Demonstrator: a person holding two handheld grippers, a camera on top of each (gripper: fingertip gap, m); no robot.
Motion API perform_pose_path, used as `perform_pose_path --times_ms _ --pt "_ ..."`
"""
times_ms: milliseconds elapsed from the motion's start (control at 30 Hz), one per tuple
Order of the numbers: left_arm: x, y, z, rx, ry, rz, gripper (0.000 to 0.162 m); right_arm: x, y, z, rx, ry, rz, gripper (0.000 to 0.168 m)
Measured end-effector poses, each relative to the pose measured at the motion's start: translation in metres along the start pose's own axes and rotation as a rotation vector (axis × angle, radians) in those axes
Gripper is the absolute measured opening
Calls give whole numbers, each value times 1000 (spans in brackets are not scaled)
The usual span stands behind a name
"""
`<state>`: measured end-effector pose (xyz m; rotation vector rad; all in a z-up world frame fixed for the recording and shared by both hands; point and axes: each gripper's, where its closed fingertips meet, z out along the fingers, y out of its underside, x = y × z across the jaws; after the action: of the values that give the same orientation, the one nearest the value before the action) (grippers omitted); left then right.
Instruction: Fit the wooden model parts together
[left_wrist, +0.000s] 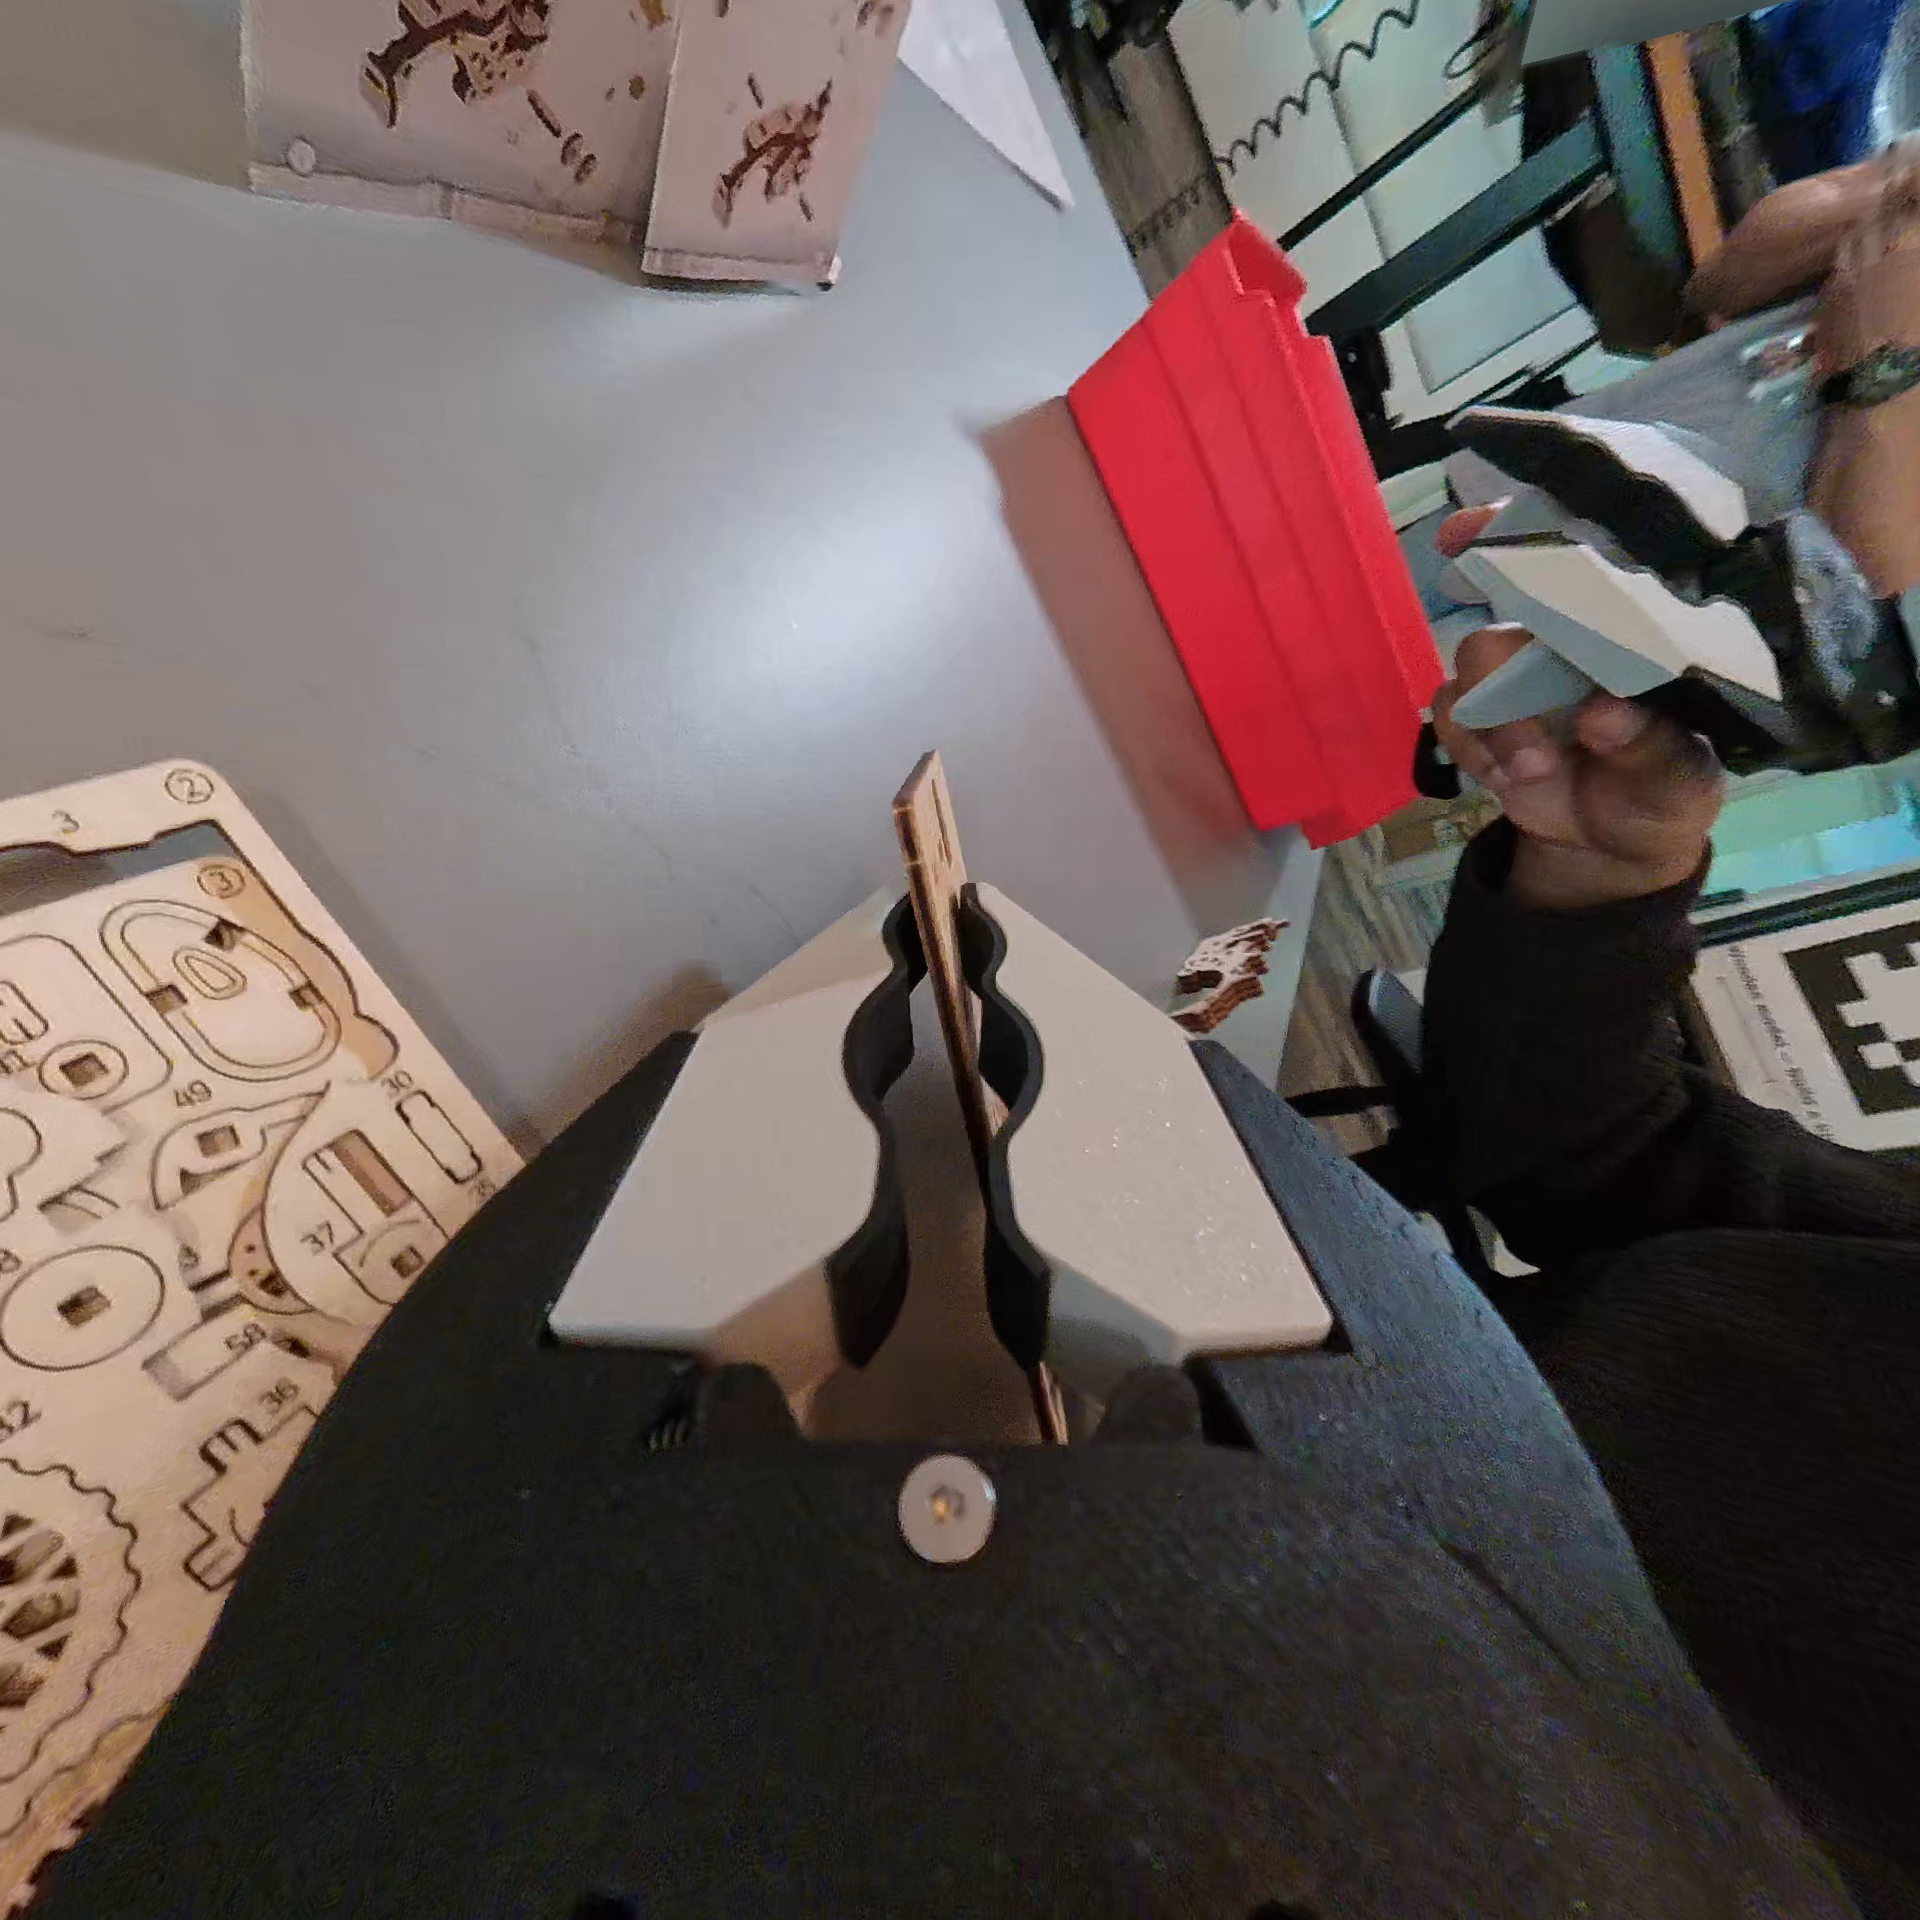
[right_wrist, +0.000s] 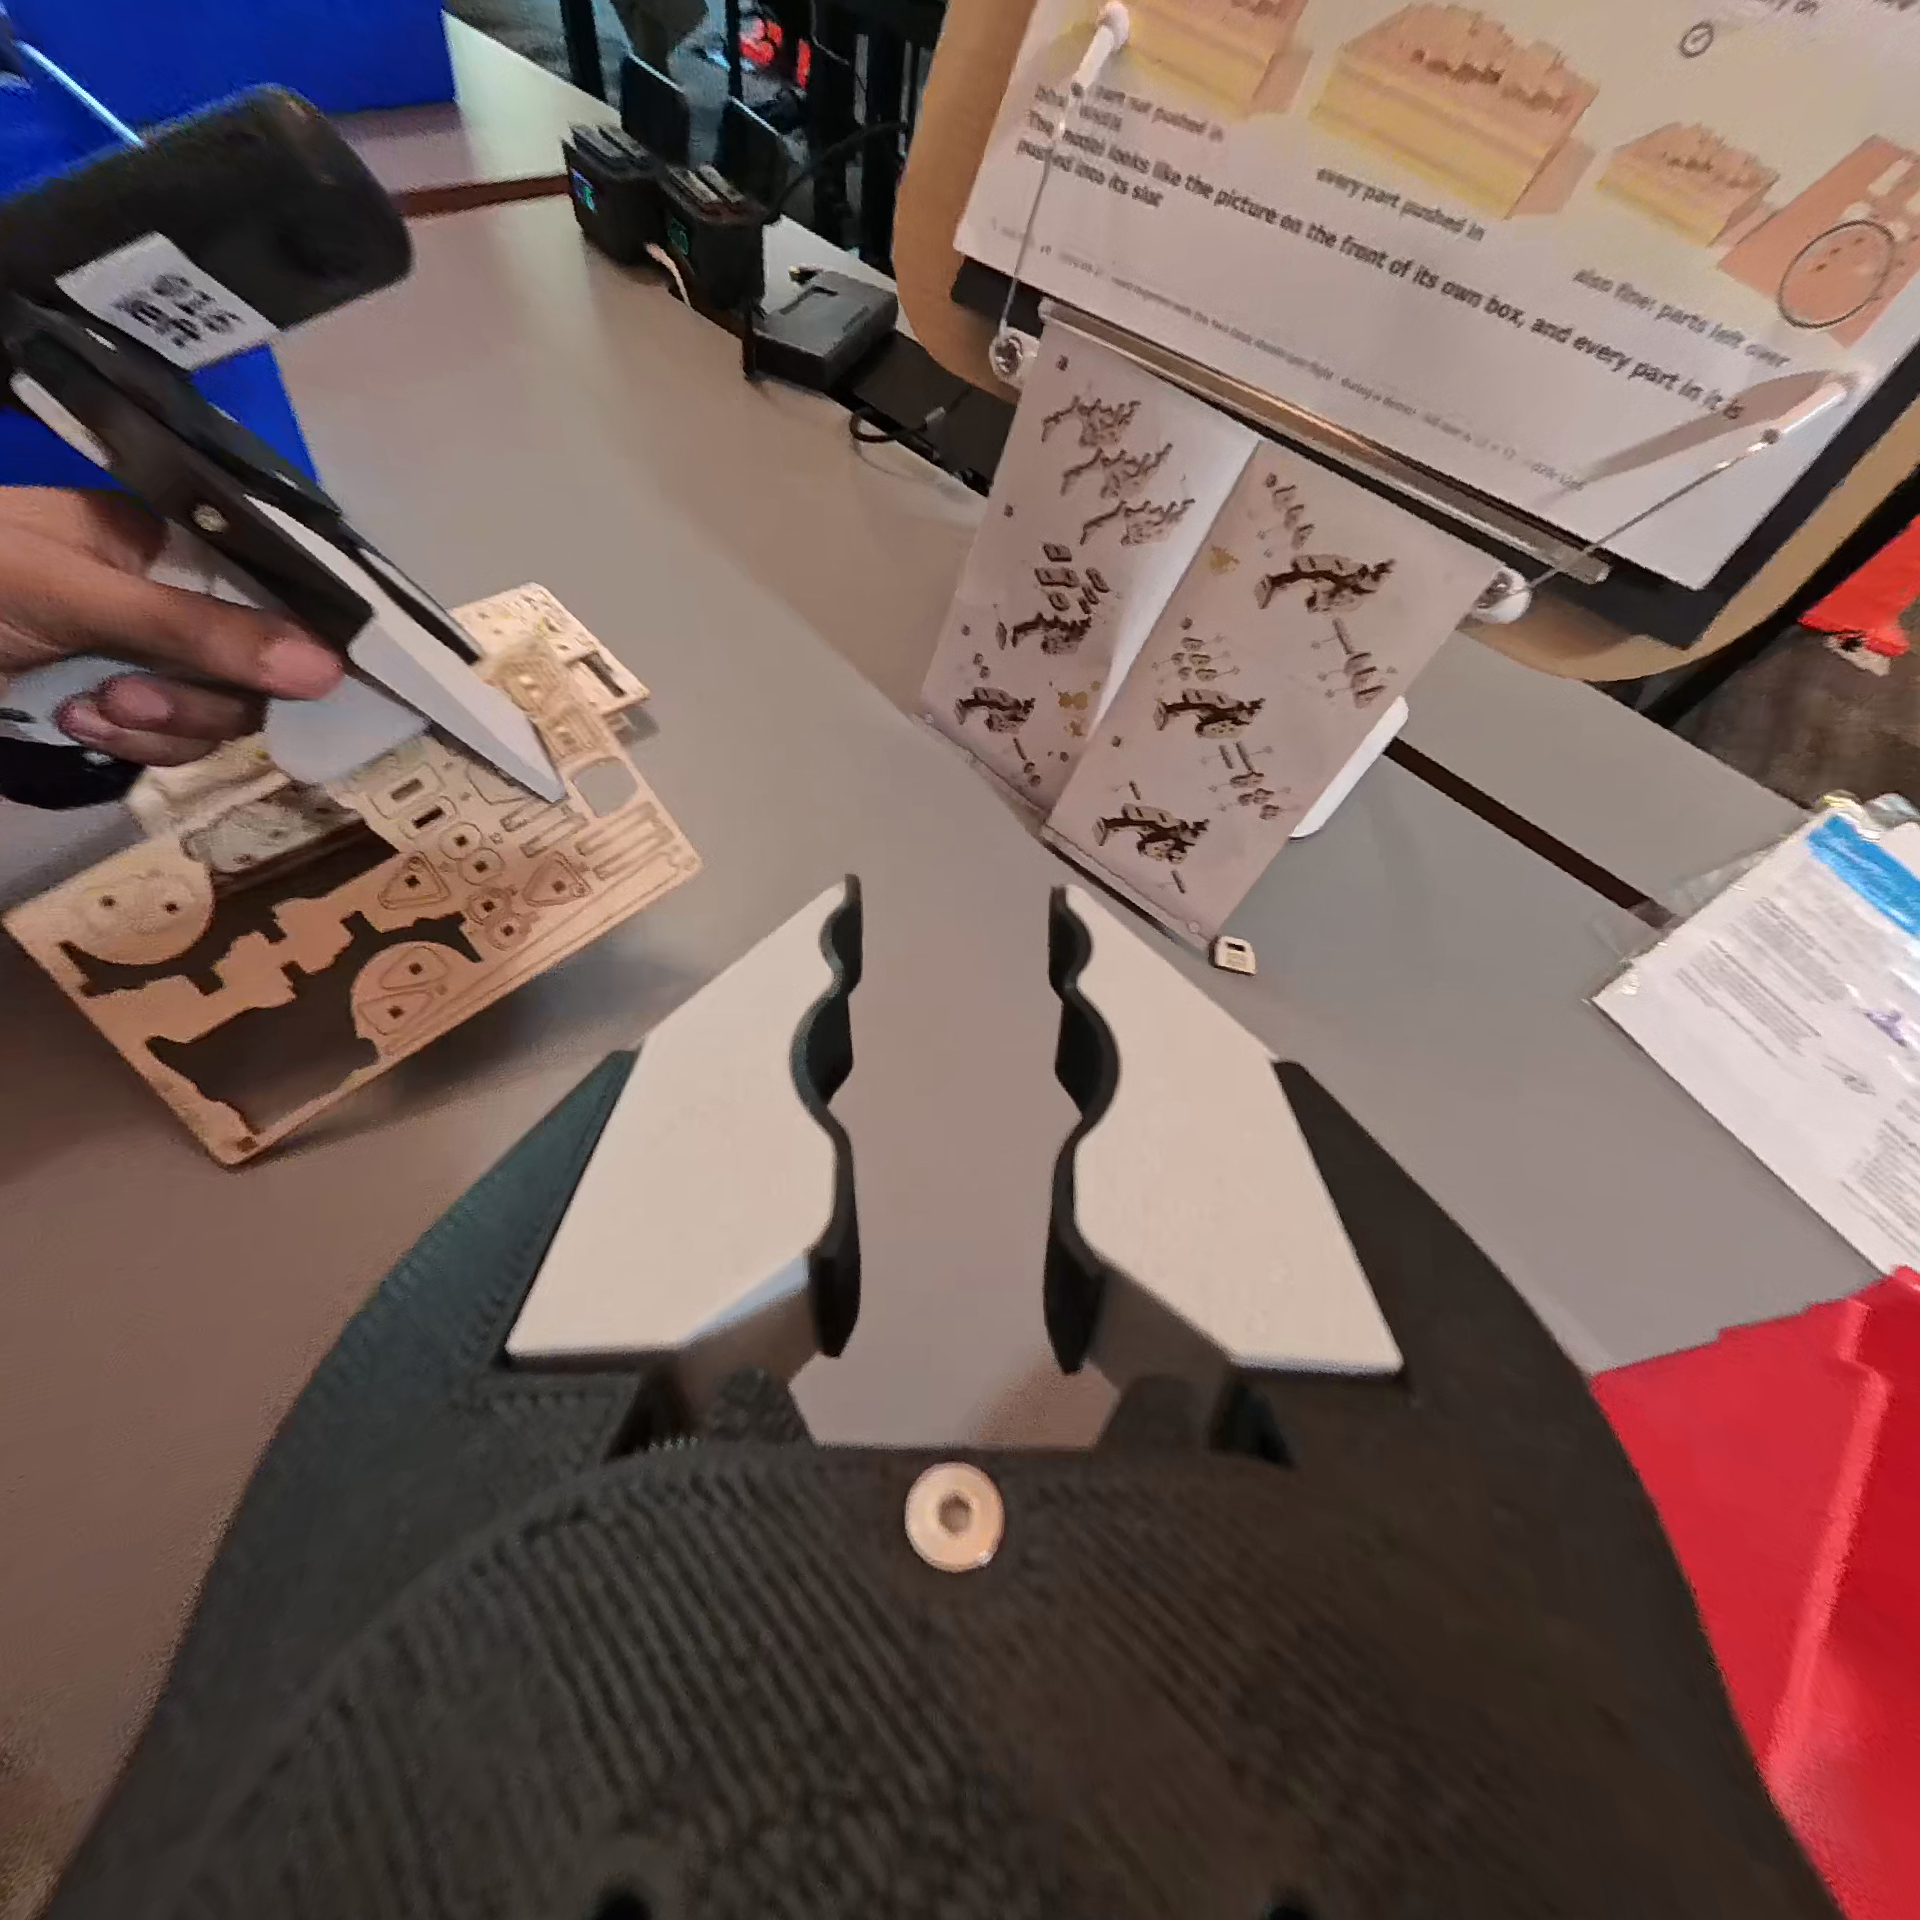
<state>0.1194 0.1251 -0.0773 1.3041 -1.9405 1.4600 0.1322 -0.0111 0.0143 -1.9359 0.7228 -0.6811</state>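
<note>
My left gripper (left_wrist: 940, 902) is shut on a thin wooden sheet (left_wrist: 928, 821), seen edge-on between its pads. In the right wrist view the same gripper (right_wrist: 540, 779) holds a tilted wooden part sheet (right_wrist: 343, 956) with dark cut-outs by its upper edge, above the table. Another part sheet (left_wrist: 156, 1122) lies flat at the left. My right gripper (right_wrist: 956, 909) is open and empty over the grey table (right_wrist: 727, 623); it also shows at the right of the left wrist view (left_wrist: 1455, 499). A small dark-edged wooden part (left_wrist: 1231, 977) lies near the table edge.
A red bin (left_wrist: 1247, 582) sits at the table's right side, beside my right gripper (right_wrist: 1818, 1507). Folded assembly sheets (right_wrist: 1143, 675) stand under a clipboard with a printed page (right_wrist: 1455, 208). Papers in a plastic bag (right_wrist: 1787, 1039) lie at the right. Black devices (right_wrist: 707, 218) sit at the back.
</note>
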Motion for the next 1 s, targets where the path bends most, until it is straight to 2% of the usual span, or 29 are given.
perform_pose_path --times_ms 33,233,333,500,733,933,967,1000 --pt "-4 -1 1 2 -21 5 4 5 3 1 -12 20 -6 34" --pt "-23 -7 -9 31 -138 33 13 48 32 39 -167 87 110 35" --pt "-30 -5 -12 24 -194 48 31 81 52 72 -270 138 116 34" --pt "-27 -7 -20 41 -205 69 43 121 98 116 -439 131 172 27" --pt "-28 -12 -25 64 -190 69 45 120 109 140 -431 79 147 27" --pt "-37 -2 -27 26 -190 54 43 120 118 152 -470 56 163 26" --pt "-37 -1 -29 28 -183 50 39 121 117 153 -460 63 165 21" --pt "-36 -1 -31 27 -174 48 28 121 117 153 -462 61 170 17"
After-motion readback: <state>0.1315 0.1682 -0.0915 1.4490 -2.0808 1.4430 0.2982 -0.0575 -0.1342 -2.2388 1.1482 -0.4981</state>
